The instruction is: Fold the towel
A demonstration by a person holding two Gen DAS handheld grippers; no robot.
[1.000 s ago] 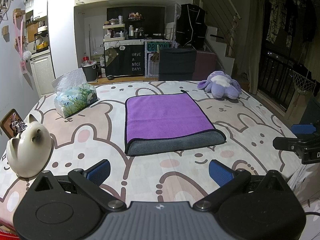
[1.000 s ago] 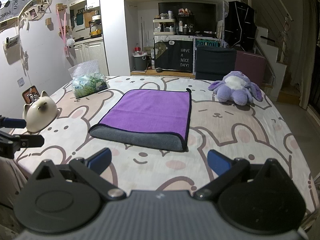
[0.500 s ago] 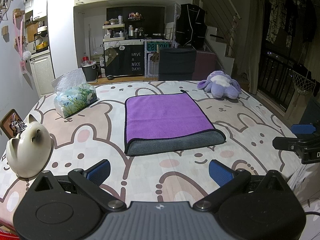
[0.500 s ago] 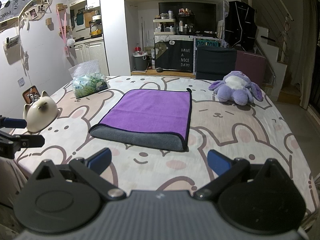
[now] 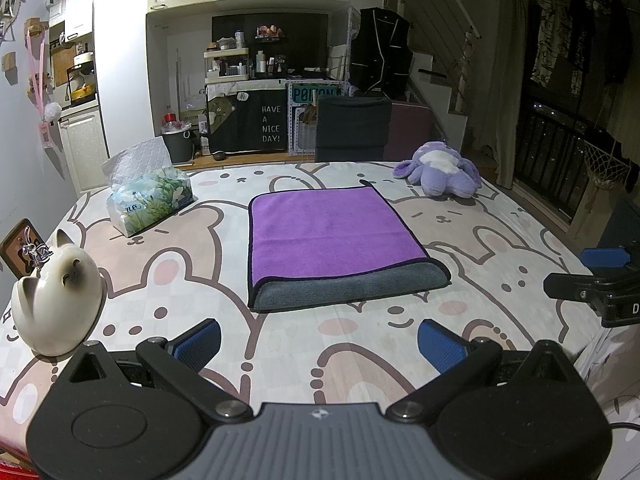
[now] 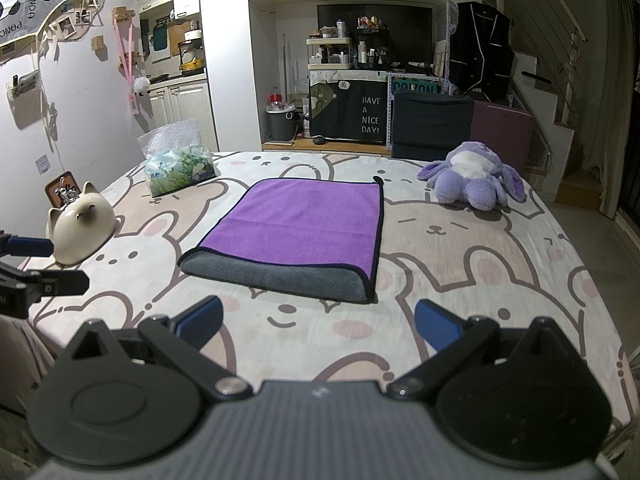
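Observation:
A purple towel with a grey underside lies folded on the bunny-print table, its grey fold edge facing me. It also shows in the right wrist view. My left gripper is open and empty, held back from the towel near the table's front edge. My right gripper is open and empty, also short of the towel. The right gripper shows at the right edge of the left wrist view; the left gripper shows at the left edge of the right wrist view.
A white cat-shaped ornament stands front left, a tissue pack back left, a purple plush toy back right. The tablecloth drops off at the right edge. A dark chair stands behind the table.

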